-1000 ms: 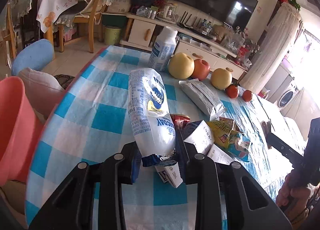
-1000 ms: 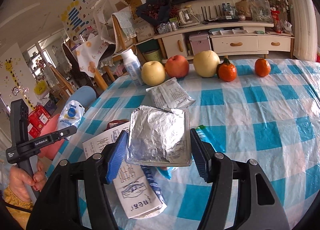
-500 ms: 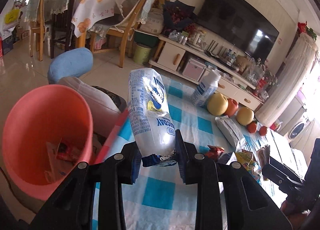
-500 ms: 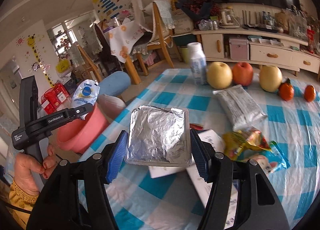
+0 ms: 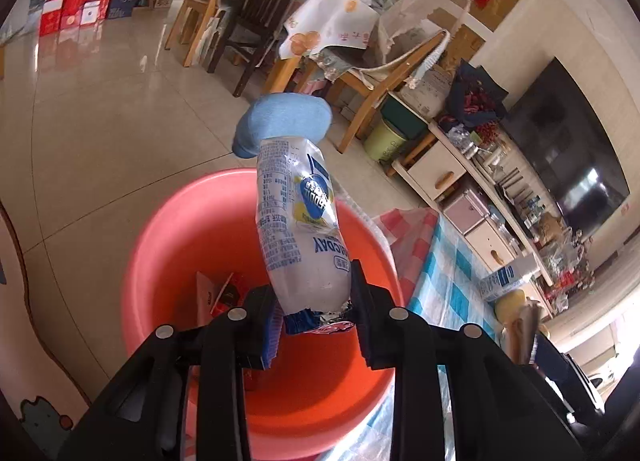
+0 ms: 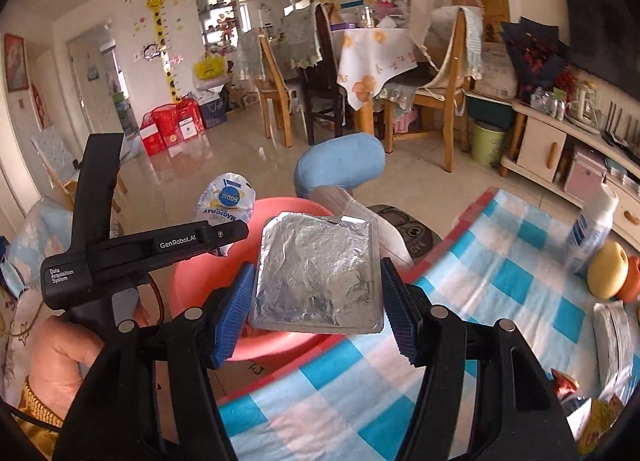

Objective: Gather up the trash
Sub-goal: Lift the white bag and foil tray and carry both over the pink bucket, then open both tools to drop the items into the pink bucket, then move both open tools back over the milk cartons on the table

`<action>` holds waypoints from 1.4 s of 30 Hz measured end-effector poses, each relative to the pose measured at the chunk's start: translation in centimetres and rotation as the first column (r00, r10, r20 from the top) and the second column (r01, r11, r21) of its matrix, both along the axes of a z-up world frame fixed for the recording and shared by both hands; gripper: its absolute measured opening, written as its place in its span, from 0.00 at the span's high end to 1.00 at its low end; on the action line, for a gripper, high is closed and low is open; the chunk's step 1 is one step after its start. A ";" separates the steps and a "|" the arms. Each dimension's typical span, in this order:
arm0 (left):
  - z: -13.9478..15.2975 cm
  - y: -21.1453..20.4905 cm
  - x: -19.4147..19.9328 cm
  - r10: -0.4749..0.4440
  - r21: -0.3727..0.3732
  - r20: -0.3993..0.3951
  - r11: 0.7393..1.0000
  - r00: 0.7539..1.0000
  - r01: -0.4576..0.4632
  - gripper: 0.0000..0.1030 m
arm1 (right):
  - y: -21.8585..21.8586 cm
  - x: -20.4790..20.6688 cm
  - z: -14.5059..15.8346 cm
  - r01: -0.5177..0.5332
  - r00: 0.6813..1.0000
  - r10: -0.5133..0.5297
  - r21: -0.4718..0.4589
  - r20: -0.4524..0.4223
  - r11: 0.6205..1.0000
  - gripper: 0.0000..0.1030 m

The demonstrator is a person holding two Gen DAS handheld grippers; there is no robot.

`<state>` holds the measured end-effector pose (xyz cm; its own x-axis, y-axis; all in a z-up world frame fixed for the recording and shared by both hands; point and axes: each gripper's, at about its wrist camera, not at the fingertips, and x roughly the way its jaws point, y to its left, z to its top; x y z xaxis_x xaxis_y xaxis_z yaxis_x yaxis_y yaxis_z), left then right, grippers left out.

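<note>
My left gripper (image 5: 314, 321) is shut on a white and blue snack wrapper (image 5: 300, 237) and holds it over the open mouth of a salmon-pink bucket (image 5: 168, 245) that has several scraps inside. The wrapper (image 6: 226, 201) and bucket (image 6: 192, 281) also show in the right wrist view, with the left gripper's body (image 6: 140, 249) beside them. My right gripper (image 6: 318, 301) is shut on a square foil blister pack (image 6: 316, 281) and holds it above the table edge, just right of the bucket.
The blue-checked table (image 6: 460, 301) carries a white bottle (image 6: 592, 229), a pear (image 6: 608, 273) and more wrappers at the right. A blue cushion (image 6: 340, 169) lies behind the bucket. Wooden chairs (image 6: 436, 73) and a TV cabinet (image 6: 560, 141) stand farther back.
Both grippers have swung left, away from the table's middle. The left one with its wrapper has moved from over the table to over the bucket. The right one now nears the table's edge.
</note>
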<state>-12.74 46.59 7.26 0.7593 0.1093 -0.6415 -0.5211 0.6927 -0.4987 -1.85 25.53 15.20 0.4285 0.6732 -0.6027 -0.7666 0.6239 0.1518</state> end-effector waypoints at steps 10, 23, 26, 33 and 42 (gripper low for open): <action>-1.8 2.0 0.3 0.080 -0.013 -0.082 0.997 0.993 -0.082 0.24 | 5.5 0.2 -2.7 -0.050 0.997 0.054 -0.075 0.058 0.996 0.17; -0.6 0.3 1.0 0.110 0.047 -0.112 0.993 0.988 -0.106 0.08 | -2.3 -0.8 -3.0 0.184 0.982 -0.181 -0.075 0.052 0.980 0.11; 0.2 -0.9 1.4 0.084 0.093 -0.098 0.993 0.992 -0.074 0.08 | -3.9 -1.3 -3.1 0.208 0.978 -0.204 -0.067 0.051 0.976 0.10; 1.5 -4.1 2.4 -0.005 0.119 -0.024 0.993 1.000 0.008 0.08 | -7.4 -3.4 -3.0 0.265 0.960 -0.255 -0.082 0.115 0.961 0.04; 1.6 -9.4 3.3 -0.101 0.128 0.036 0.987 0.994 0.096 0.08 | -11.8 -5.7 -2.9 0.357 0.929 -0.333 -0.153 0.160 0.922 0.04</action>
